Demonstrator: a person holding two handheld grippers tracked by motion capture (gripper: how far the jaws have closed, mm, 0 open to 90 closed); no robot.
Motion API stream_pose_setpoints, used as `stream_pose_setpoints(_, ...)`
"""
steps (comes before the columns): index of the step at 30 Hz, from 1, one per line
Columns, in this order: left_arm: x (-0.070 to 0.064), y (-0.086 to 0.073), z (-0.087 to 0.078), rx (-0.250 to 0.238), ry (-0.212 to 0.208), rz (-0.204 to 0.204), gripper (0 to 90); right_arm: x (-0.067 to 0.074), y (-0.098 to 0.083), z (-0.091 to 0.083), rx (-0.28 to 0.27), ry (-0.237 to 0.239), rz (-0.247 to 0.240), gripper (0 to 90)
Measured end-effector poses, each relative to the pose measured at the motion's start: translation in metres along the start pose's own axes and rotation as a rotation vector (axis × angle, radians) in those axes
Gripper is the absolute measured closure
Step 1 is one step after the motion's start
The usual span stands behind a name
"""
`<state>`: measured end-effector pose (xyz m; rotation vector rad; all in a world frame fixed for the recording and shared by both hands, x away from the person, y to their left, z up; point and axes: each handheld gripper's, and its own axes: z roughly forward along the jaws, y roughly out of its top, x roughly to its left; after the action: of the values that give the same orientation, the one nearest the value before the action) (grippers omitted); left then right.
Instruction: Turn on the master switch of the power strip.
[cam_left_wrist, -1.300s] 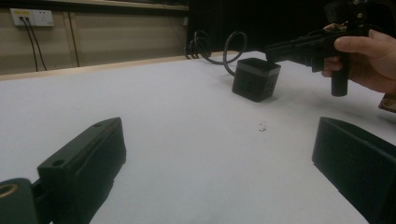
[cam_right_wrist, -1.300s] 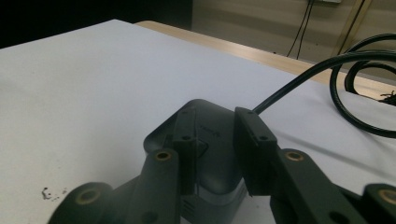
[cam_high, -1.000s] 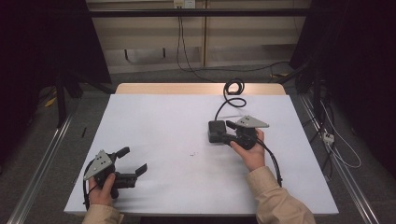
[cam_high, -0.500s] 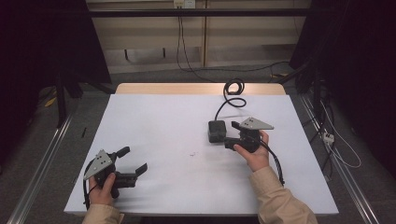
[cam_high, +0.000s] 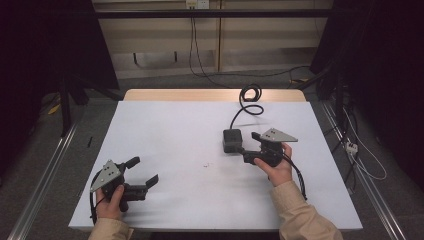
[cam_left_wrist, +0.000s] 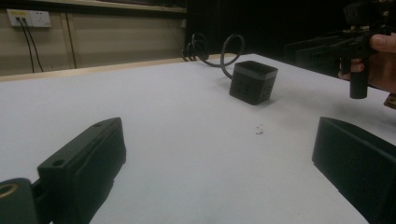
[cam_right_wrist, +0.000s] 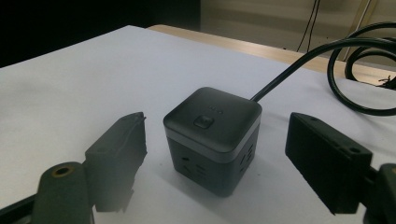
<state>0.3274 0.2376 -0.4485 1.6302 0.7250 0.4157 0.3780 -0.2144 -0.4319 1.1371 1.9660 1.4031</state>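
A black cube power strip (cam_high: 232, 140) sits right of centre on the white table (cam_high: 170, 130), and its thick black cable (cam_high: 248, 100) coils off the far edge. My right gripper (cam_high: 248, 145) is just right of the cube, open, with its jaws pointing left at it. In the right gripper view the cube (cam_right_wrist: 212, 137) stands just ahead of the spread jaws, button side up, and nothing touches it. My left gripper (cam_high: 144, 171) rests open near the front left edge. From the left gripper view the cube (cam_left_wrist: 252, 81) is far off, with the right gripper (cam_left_wrist: 359, 42) beyond it.
A tiny dark mark (cam_high: 206, 164) lies on the table between the two grippers. A bare wooden strip (cam_high: 200, 94) runs along the table's far edge. Metal rails (cam_high: 47, 170) flank the table, and loose cables (cam_high: 360, 155) lie on the floor at the right.
My right gripper has drawn back to the right and slightly toward the person, away from the cube. The cube and the left gripper have stayed put.
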Motion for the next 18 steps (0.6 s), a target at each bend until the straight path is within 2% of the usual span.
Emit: stream_pose_setpoints(18, 0.0, 0.001, 0.001, -0.003, -0.004, 0.0, 2.3, 0.003, -0.009, -0.02, 0.001, 0.025, -0.012, 18.4)
